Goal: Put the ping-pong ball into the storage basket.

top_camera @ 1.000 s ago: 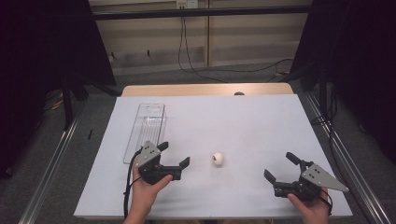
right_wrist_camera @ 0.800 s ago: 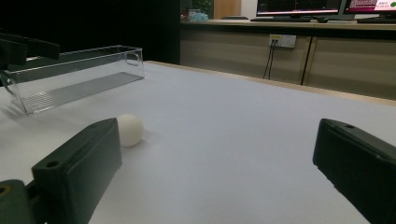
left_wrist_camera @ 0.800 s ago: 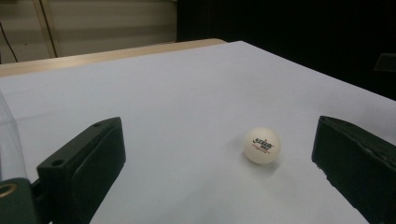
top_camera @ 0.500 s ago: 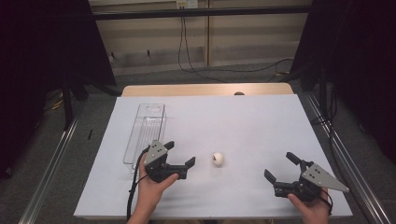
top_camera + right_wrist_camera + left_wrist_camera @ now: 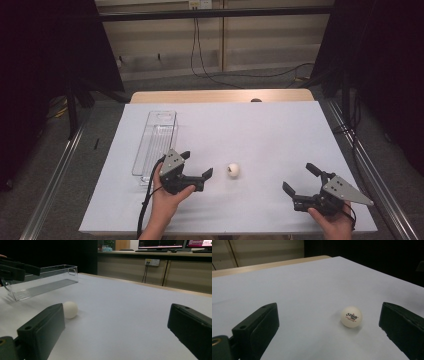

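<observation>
With its jaws spread wide and nothing between them, the left tool [image 5: 196,165] sits low over the desk [image 5: 280,130], pointed at the white ping-pong ball [image 5: 233,170] that lies just beyond its tips; in the left gripper view the ball [image 5: 351,316] rests on the white surface ahead, nearer the right-hand jaw than the left. The step in hand looks like closing in on the ball to pick it up. To do it well, the tool should shift so the ball sits midway between the jaws, stay low, then close gently, since a light round ball will likely roll off at a one-sided touch. The right tool [image 5: 301,180] is also released, resting well apart near the desk's right corner. The clear plastic tray [image 5: 155,140] lies just behind the left tool. Compared with a second ago, the left tool has slid right, toward the ball, while the right tool and ball have stayed put
</observation>
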